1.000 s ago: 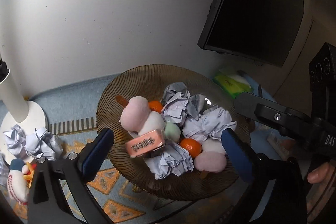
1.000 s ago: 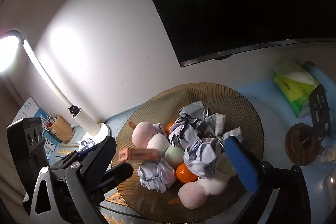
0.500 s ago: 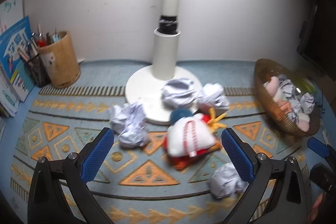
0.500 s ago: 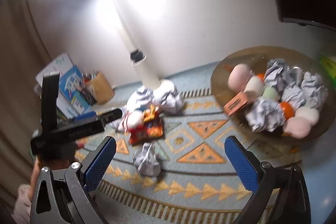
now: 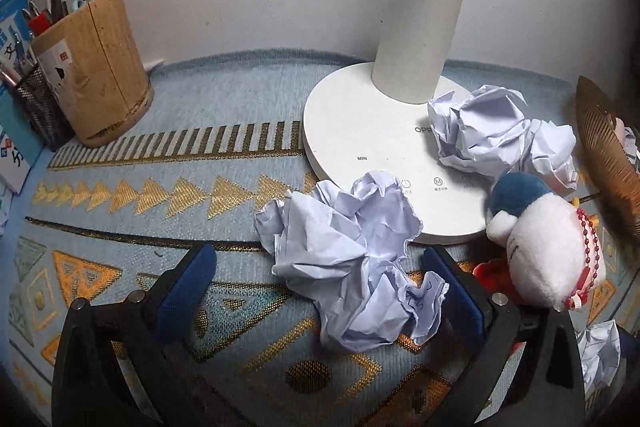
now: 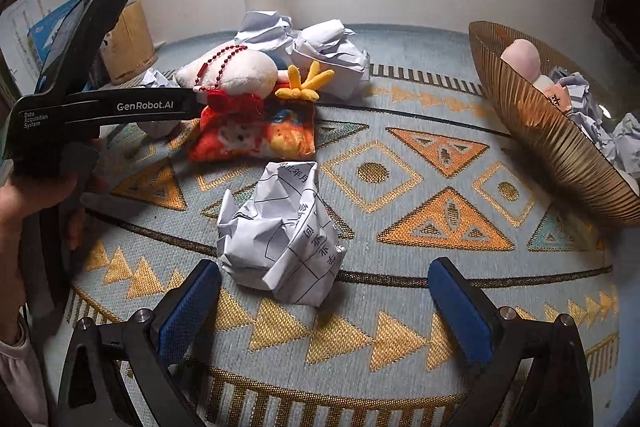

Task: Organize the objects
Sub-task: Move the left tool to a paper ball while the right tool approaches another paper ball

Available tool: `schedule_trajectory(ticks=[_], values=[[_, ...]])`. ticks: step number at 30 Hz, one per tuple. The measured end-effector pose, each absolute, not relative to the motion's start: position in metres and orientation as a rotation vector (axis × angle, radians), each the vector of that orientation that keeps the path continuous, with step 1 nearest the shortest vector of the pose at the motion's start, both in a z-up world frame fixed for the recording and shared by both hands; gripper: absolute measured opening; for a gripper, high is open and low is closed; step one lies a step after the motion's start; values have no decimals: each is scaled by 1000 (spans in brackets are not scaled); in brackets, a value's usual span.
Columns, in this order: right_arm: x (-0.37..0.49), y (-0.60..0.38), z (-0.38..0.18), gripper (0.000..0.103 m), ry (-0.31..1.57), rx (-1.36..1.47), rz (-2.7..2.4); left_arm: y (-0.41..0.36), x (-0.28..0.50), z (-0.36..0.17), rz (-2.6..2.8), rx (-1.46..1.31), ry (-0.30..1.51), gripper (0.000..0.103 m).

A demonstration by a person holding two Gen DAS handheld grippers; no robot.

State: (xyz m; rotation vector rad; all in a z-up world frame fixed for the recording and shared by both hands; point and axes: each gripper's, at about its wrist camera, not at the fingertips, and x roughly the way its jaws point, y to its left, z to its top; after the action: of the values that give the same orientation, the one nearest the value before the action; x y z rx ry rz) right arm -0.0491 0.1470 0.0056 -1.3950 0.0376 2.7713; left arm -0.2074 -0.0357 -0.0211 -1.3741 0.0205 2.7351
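Note:
My left gripper [image 5: 320, 295] is open and low over the patterned mat. A crumpled white paper ball [image 5: 352, 259] lies between its blue pads, nearer the right one and touching neither. My right gripper [image 6: 326, 307] is open too, with a paper ball printed with a grid [image 6: 284, 235] just ahead of its fingers. A ribbed brown bowl [image 6: 552, 131] at the right holds several paper balls, pink and white plush pieces and an orange block. A white plush toy [image 6: 236, 71] rests on a red-orange pouch [image 6: 256, 135].
A white lamp base [image 5: 380, 147] stands behind the left ball, with two more paper balls [image 5: 492, 131] on its edge. A wooden pen holder [image 5: 96, 67] and a mesh cup [image 5: 36, 103] stand at the back left. A hand [image 6: 24, 195] holds the left gripper's black housing [image 6: 100, 107].
Both grippers have swung away from the bowl to the left and dropped low over the mat. Each now has a loose paper ball close in front of its open fingers.

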Motion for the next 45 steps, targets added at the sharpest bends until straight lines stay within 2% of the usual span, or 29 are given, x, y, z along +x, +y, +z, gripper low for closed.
schedule_trajectory(ticks=[45], values=[[-45,149,0,103,26,-1394,2765,-30,-190,-16,2742,-1384,47,103]])
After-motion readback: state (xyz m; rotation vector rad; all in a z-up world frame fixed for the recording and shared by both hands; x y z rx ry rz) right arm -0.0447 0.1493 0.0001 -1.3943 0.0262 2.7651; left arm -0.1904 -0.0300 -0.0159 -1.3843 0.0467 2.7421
